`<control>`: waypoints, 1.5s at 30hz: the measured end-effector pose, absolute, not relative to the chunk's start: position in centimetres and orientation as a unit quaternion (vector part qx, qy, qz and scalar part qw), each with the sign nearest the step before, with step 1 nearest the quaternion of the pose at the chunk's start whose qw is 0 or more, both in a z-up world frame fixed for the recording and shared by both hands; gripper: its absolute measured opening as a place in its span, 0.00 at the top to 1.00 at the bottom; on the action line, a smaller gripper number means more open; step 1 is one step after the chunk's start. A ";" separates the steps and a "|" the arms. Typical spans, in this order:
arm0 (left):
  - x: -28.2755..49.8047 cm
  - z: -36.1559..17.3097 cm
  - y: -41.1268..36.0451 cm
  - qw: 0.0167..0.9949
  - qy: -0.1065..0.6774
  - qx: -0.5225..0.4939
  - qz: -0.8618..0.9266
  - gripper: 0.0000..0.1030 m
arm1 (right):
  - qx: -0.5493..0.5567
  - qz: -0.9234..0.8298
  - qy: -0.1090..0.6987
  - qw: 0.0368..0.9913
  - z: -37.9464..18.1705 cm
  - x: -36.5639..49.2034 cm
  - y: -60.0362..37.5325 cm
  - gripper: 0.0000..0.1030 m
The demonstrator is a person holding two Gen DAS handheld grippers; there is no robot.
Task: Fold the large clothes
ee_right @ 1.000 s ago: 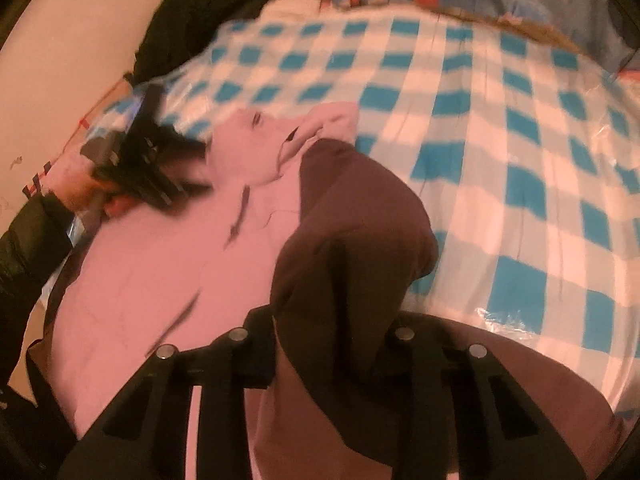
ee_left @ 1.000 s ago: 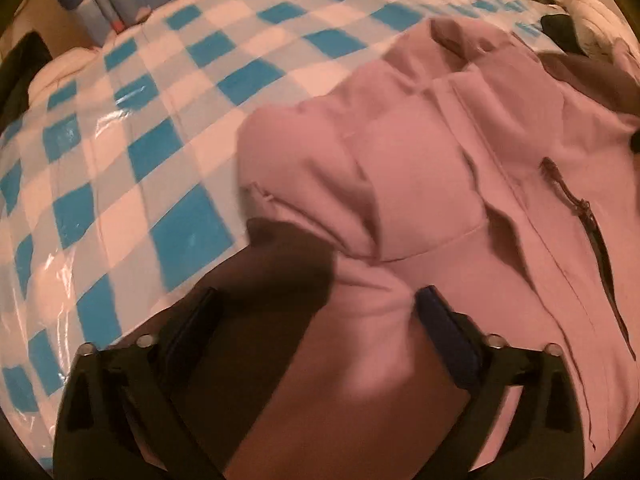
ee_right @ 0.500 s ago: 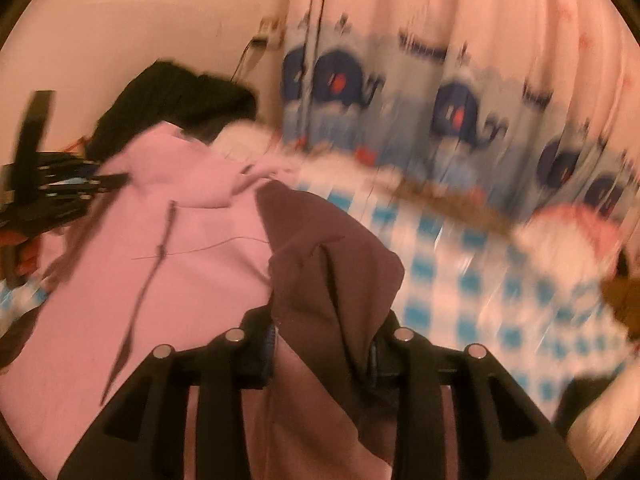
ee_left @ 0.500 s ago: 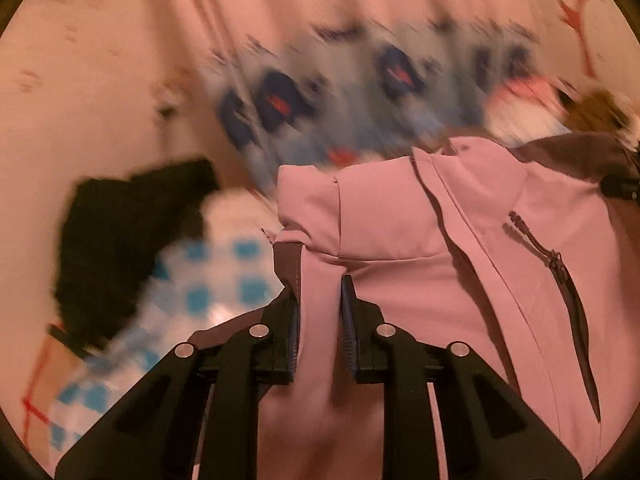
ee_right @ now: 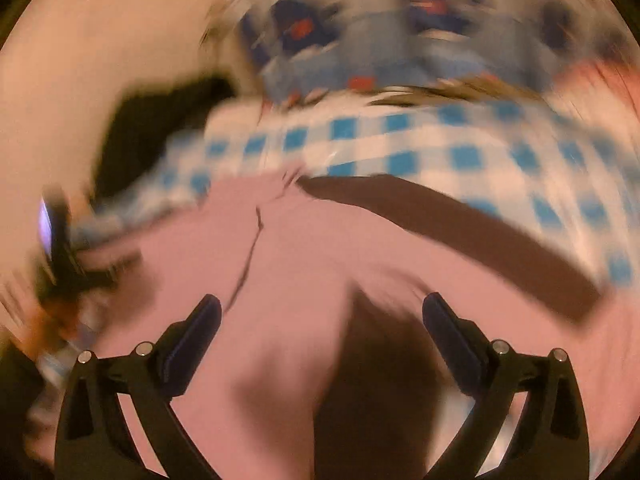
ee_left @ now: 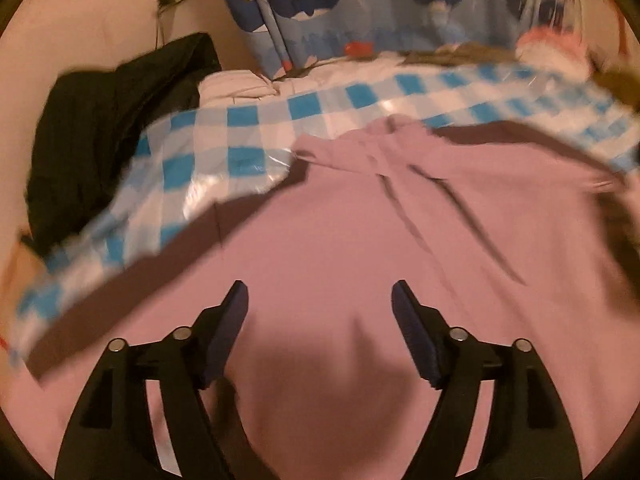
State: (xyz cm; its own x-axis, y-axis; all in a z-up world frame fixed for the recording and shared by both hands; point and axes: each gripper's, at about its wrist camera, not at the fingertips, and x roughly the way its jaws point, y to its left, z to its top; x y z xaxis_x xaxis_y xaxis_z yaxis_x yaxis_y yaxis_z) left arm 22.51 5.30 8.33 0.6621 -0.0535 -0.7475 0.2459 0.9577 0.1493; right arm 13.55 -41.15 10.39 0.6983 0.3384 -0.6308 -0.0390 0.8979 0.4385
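Observation:
A large pink jacket (ee_left: 360, 240) with dark brown trim lies spread on the blue-and-white checked cover (ee_left: 240, 152). Its zipper runs up the middle toward the collar. My left gripper (ee_left: 320, 300) is open and empty just above the pink fabric. In the right wrist view the same jacket (ee_right: 300, 260) lies flat, with a brown band (ee_right: 460, 232) along its far edge. My right gripper (ee_right: 322, 312) is open and empty over it. The left gripper shows blurred at the left edge of that view (ee_right: 60, 252).
A black garment (ee_left: 112, 128) is heaped at the far left against the wall. A whale-print curtain (ee_left: 360, 12) hangs behind the bed. White bedding (ee_left: 240, 84) and a pink item (ee_left: 552, 44) lie at the far edge.
Both grippers held the jacket lifted half a second ago. Both have since opened and let go, and the jacket now lies spread flat on the checked cover.

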 end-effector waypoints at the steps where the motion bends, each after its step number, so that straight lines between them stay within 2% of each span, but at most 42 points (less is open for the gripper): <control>1: 20.6 8.6 5.9 0.905 0.402 0.100 -0.100 0.28 | 0.243 0.080 0.368 0.894 10.6 11.0 -44.1 0.06; 2: 18.5 9.2 6.1 0.908 0.395 0.089 -0.111 0.27 | 0.278 0.054 0.363 0.888 10.4 8.2 -47.5 0.06; 4: 14.6 9.7 6.2 0.910 0.388 0.064 -0.130 0.13 | 0.313 0.002 0.370 0.875 9.6 5.2 -51.7 0.06; 8: 7.8 9.6 4.5 0.897 0.401 0.010 -0.185 0.12 | 0.465 -0.064 0.360 0.806 5.3 0.0 -60.4 0.06; 15: 1.9 8.5 1.5 0.890 0.390 -0.061 -0.231 0.11 | 0.561 -0.098 0.273 0.776 1.3 0.5 -66.4 0.06; 19: 1.1 7.2 0.4 0.896 0.381 -0.049 -0.221 0.09 | 0.559 -0.098 0.230 0.791 1.2 2.4 -67.3 0.06; 24: 1.8 5.6 -0.6 0.891 0.396 -0.047 -0.218 0.09 | 0.503 -0.156 0.289 0.799 -0.8 4.8 -66.9 0.06; 28: 1.6 6.1 -1.4 0.900 0.380 -0.017 -0.214 0.09 | 0.490 -0.157 0.266 0.815 -0.6 4.5 -66.3 0.07; 29: 1.3 6.4 -1.5 0.903 0.372 -0.010 -0.213 0.09 | 0.492 -0.149 0.257 0.818 -0.6 4.4 -66.4 0.13; 30: 1.0 6.7 -1.6 0.907 0.366 -0.001 -0.211 0.09 | 0.500 -0.141 0.248 0.817 -0.7 4.3 -66.5 0.50; 31: 0.7 6.9 -1.6 0.909 0.361 0.005 -0.210 0.09 | 0.509 -0.138 0.241 0.815 -0.8 4.0 -66.6 0.77; 37: -1.4 8.5 -0.6 0.922 0.331 0.055 -0.195 0.09 | 0.466 -0.123 0.182 0.857 3.5 3.6 -64.3 0.82; 45: -1.6 9.7 3.2 0.928 0.323 0.034 -0.181 0.09 | 0.376 -0.041 0.124 0.917 17.3 10.7 -56.3 0.82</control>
State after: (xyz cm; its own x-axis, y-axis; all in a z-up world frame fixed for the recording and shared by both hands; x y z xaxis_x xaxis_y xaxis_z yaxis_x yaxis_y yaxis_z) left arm -1.62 3.24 9.71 0.7258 -0.3145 -0.6118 0.3587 0.9319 -0.0536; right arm 10.68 -56.31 17.32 0.9657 0.0176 -0.2590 0.1693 0.7138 0.6796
